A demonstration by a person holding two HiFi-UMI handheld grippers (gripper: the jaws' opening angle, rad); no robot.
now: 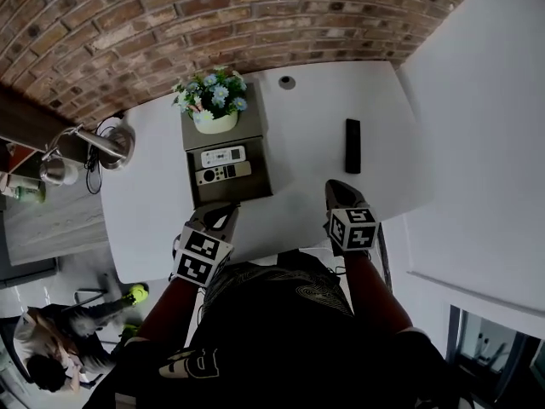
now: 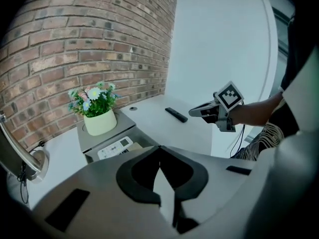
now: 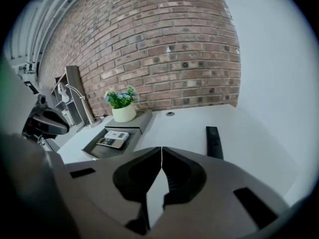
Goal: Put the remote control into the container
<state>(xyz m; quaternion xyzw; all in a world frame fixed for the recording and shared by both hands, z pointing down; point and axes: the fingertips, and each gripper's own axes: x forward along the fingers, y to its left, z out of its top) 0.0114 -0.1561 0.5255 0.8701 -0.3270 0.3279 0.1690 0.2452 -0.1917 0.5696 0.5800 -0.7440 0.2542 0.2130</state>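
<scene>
A black remote control (image 1: 352,146) lies flat on the white table (image 1: 306,109), at the right. It also shows in the right gripper view as the black remote control (image 3: 213,142), ahead and right of the jaws. The grey container (image 1: 260,177) stands at the table's middle, holding a white remote (image 1: 222,156) and a beige remote (image 1: 223,173). My right gripper (image 1: 337,187) hovers near the front edge, just short of the black remote, shut and empty. In front of the container is my left gripper (image 1: 225,213), also shut and empty.
A potted flower (image 1: 213,100) stands on the container's raised back part. At the table's left end is a metal desk lamp (image 1: 98,143). A round cable hole (image 1: 287,82) sits near the brick wall. The white wall closes the right side.
</scene>
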